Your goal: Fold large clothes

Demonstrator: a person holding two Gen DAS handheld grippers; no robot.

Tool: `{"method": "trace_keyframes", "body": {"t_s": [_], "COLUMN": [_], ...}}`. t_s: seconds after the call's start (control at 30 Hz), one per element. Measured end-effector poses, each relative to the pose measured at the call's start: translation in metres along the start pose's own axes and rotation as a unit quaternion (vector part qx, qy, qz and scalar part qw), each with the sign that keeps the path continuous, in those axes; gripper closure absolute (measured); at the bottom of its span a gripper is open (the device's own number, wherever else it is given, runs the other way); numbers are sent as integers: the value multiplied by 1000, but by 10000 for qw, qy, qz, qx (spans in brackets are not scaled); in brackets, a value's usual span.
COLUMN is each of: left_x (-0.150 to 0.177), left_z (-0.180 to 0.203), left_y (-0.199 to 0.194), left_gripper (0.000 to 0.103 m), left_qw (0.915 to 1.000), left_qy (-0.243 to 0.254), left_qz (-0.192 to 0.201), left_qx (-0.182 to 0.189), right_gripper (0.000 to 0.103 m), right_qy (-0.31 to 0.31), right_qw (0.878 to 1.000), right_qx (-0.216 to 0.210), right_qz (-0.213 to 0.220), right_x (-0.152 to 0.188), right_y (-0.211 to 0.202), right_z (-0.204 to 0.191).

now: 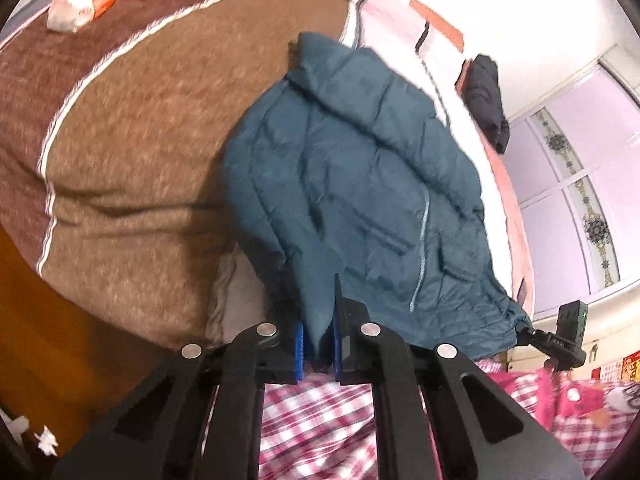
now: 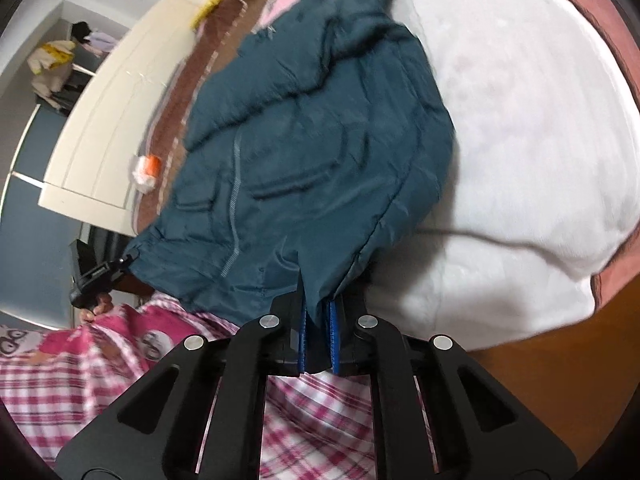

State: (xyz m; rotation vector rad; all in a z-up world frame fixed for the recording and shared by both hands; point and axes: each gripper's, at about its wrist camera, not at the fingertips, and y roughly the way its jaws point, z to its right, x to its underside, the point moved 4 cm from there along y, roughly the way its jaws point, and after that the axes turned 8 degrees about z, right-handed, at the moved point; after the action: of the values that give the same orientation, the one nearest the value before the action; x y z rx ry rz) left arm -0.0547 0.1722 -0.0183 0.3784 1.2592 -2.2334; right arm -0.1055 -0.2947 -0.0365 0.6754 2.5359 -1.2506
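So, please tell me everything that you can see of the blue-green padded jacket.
The padded jacket is dark teal, of smooth quilted fabric. It shows a collar or hood at the far end, a light zip down the front and pockets beside it. It lies front up across a brown blanket and a white blanket. Its near hem is pinched at two places: the left tongs and the right tongs are each shut on a fold of it.

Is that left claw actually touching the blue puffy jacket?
Touching. In the left wrist view, the left claw has its blue pads clamped on a fold of the jacket hem, with no gap visible.
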Motion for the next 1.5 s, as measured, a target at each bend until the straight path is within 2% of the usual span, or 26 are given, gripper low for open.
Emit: {"method": "trace_keyframes", "body": {"t_s": [0.2,0.33,0.47,0.67,0.8,0.93,1.13,1.37,1.5], "left_x": [-36,-74,-126,-201,-246,-299,-363,-401,-408], "left_z": [22,44,70,93,105,113,106,93,78], "left_y": [-9,-11,-5,14,34,67,138,213,254], "left_gripper": [93,94,94,94,93,93,93,93,93], "left_qw": [9993,9978,9952,9916,9905,9909,9930,9939,9942], "left_qy": [120,236,381,340,349,177,-106,-130,-231], "left_qz": [317,553,808,1117,1234,1267,1180,1024,873], "left_qx": [123,285,396,558,490,425,7,-378,-581], "right_gripper": [94,94,94,94,94,94,94,94,94], "right_qy": [-208,-309,-339,-395,-310,-172,40,215,381], "right_qw": [9989,9970,9938,9886,9850,9810,9767,9732,9717], "right_qx": [-138,-128,-110,107,223,313,733,1192,1374], "right_qz": [409,704,1051,1451,1684,1907,2019,1957,1881], "right_x": [-35,-73,-126,-196,-250,-315,-402,-460,-473], "right_y": [-8,-15,-23,-20,-13,2,50,121,156], "right_z": [-19,-28,-37,-38,-33,-28,2,46,64]}}
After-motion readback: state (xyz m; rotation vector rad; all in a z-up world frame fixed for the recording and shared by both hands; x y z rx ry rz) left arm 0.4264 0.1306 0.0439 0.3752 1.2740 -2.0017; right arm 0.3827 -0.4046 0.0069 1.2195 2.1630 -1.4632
